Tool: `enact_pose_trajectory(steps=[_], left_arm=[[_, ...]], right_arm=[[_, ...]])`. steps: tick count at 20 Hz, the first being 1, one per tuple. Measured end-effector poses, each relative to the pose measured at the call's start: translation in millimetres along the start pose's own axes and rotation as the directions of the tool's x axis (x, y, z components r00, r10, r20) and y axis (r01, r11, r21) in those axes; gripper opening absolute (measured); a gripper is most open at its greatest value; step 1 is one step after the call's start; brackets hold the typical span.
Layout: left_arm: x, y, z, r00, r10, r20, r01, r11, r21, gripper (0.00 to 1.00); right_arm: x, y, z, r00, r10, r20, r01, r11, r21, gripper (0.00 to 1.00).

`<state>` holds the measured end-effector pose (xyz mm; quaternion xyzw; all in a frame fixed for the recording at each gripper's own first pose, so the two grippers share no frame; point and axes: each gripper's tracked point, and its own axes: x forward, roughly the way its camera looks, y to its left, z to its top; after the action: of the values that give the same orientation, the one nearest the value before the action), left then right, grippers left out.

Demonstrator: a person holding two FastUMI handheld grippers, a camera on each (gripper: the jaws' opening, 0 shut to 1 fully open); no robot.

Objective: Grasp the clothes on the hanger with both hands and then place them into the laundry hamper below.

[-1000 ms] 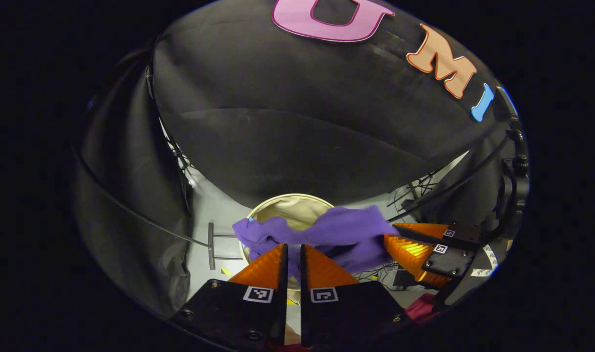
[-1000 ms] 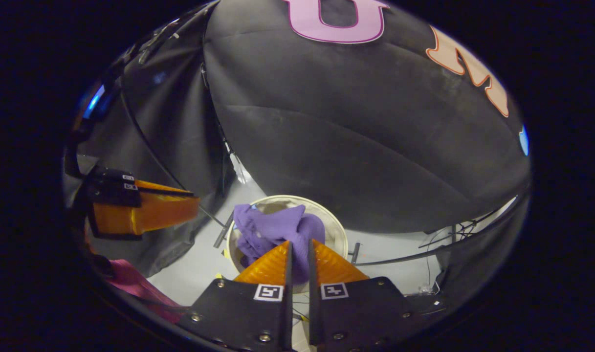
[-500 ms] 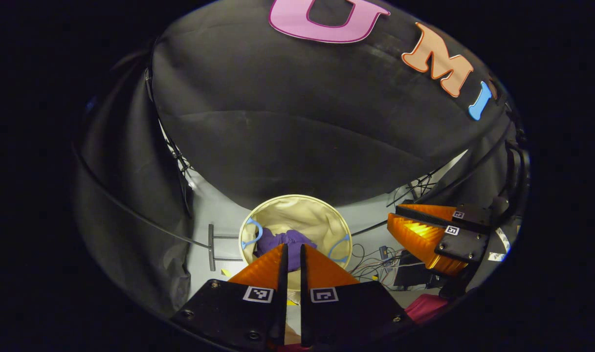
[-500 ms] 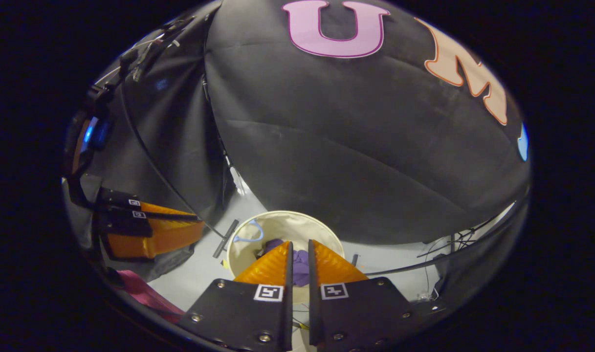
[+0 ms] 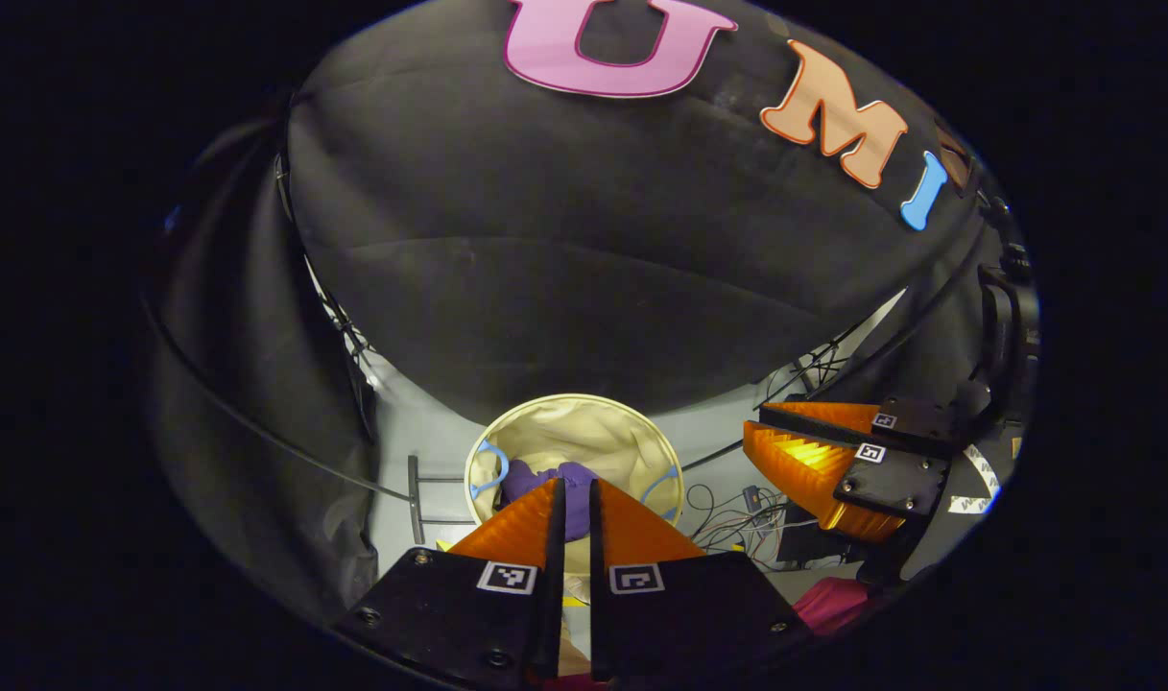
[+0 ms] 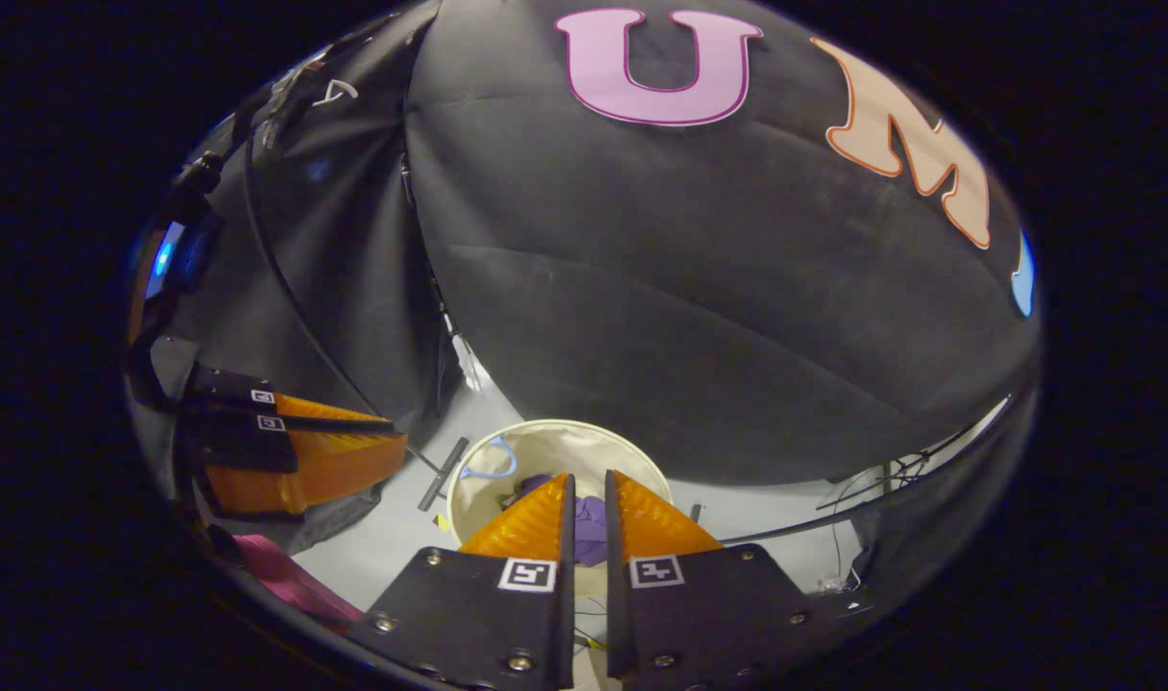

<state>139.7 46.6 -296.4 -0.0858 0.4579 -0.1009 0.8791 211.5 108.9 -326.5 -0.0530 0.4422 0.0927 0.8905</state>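
The purple garment (image 5: 526, 477) lies crumpled inside the round cream laundry hamper (image 5: 574, 398) on the grey floor, far below both grippers. In the left gripper view, my left gripper (image 5: 573, 480) hangs above the hamper with its orange fingers close together and nothing held. Off to the right at similar height is my right gripper (image 5: 749, 434), also pressed together and empty. From the right gripper view, the right gripper (image 6: 589, 473) points down at the hamper (image 6: 564, 424), and a strip of the garment (image 6: 590, 523) shows in the slit. The left gripper (image 6: 403, 440) is at the left.
The hamper has blue loop handles (image 5: 488, 465). A dark T-shaped stand foot (image 5: 414, 485) lies on the floor left of it, and tangled cables (image 5: 737, 513) lie to its right. Magenta fabric (image 5: 828, 605) shows at the lower edge. Black cloth walls stand behind the hamper.
A second ago the purple garment was in mid-air, spread between the grippers above the hamper. It has dropped in and settled at the bottom. Both grippers have barely shifted.
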Motion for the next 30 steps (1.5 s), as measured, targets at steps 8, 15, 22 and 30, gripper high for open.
enact_pose_trajectory(steps=[8, 15, 22, 30], left_arm=[[-42.5, -7.7, 60.1, 0.968, -0.014, 0.249, 0.008, 1.0, 0.028, 0.13], [-119.2, 0.9, 134.2, 0.86, 0.014, 0.509, -0.061, 0.995, 0.075, 0.13], [-203.4, -7.4, 172.1, 0.736, -0.031, 0.677, -0.099, 0.983, 0.152, 0.13], [-294.6, -32.3, 179.9, 0.647, -0.121, 0.753, -0.061, 0.976, 0.21, 0.13]], right_arm=[[-43.8, -2.5, 39.4, 0.988, -0.054, 0.145, 0.051, 0.998, 0.027, 0.14], [-118.1, -17.8, 98.9, 0.927, -0.141, 0.348, 0.116, 0.989, 0.092, 0.14], [-212.1, -16.6, 134.5, 0.832, -0.213, 0.512, 0.133, 0.973, 0.189, 0.14], [-314.2, -9.8, 137.2, 0.722, -0.315, 0.617, 0.174, 0.945, 0.278, 0.13]])
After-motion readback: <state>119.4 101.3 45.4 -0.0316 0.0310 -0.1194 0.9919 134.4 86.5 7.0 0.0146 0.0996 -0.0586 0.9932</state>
